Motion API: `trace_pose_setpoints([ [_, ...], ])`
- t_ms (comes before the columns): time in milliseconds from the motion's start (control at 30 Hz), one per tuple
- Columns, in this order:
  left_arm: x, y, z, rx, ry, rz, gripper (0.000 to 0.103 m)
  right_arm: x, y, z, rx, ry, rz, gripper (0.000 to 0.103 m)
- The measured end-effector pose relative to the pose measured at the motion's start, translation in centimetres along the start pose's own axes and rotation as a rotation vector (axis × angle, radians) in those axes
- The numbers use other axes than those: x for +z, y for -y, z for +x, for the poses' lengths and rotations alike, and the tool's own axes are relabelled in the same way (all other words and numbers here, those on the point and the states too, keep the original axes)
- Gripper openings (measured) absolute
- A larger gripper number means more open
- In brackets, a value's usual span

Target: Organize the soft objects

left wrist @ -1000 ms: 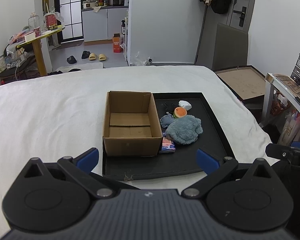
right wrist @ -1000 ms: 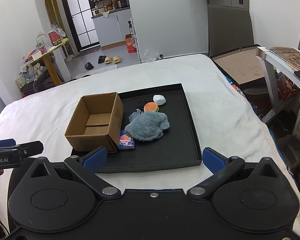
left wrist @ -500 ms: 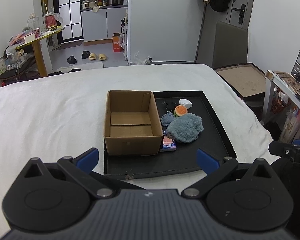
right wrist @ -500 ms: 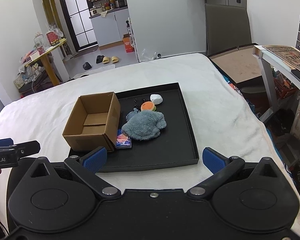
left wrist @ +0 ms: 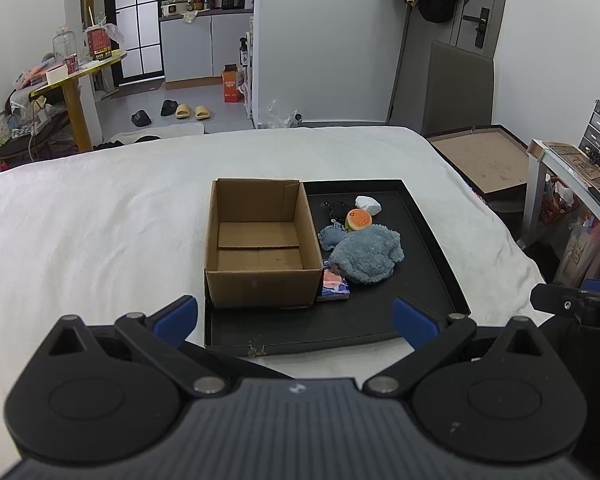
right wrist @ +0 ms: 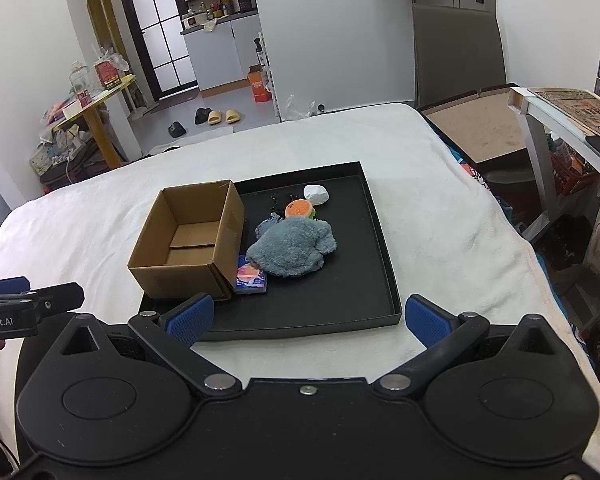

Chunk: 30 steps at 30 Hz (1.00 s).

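Both views were evenly, brightly lit by soft indoor light, with only faint shadows. Focus was sharp at the centre. Fisheye bending curved the walls, and dark vignetting clipped the corners at 1 and 11 o'clock.

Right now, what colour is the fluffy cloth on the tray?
Greyish blue. The fluffy cloth shows best in the right wrist view.

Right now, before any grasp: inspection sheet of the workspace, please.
Surface: white bedcover bearing a black tray.
Job's things: empty cardboard box; blue-grey plush cloth, burger toy, white lump, small packet beside it.
Clutter: black bits on the tray.
Grippers: left gripper and right gripper open, short of the tray.
Cables: nothing seen.
Surroundings: yellow table, slippers, chair.
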<state>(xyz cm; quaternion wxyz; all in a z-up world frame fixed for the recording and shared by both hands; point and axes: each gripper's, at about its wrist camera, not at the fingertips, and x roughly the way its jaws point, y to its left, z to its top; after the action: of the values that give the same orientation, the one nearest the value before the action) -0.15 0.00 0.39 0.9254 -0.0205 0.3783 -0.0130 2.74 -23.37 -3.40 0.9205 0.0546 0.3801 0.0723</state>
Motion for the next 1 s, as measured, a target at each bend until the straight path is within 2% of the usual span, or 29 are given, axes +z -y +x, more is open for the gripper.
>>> trace_pose_setpoints([
  [1000,0.29,0.07,-0.09,0.003,0.008,-0.007,0.103,-0.06,0.19,0.06,-0.002,-0.001,0.004,0.103],
])
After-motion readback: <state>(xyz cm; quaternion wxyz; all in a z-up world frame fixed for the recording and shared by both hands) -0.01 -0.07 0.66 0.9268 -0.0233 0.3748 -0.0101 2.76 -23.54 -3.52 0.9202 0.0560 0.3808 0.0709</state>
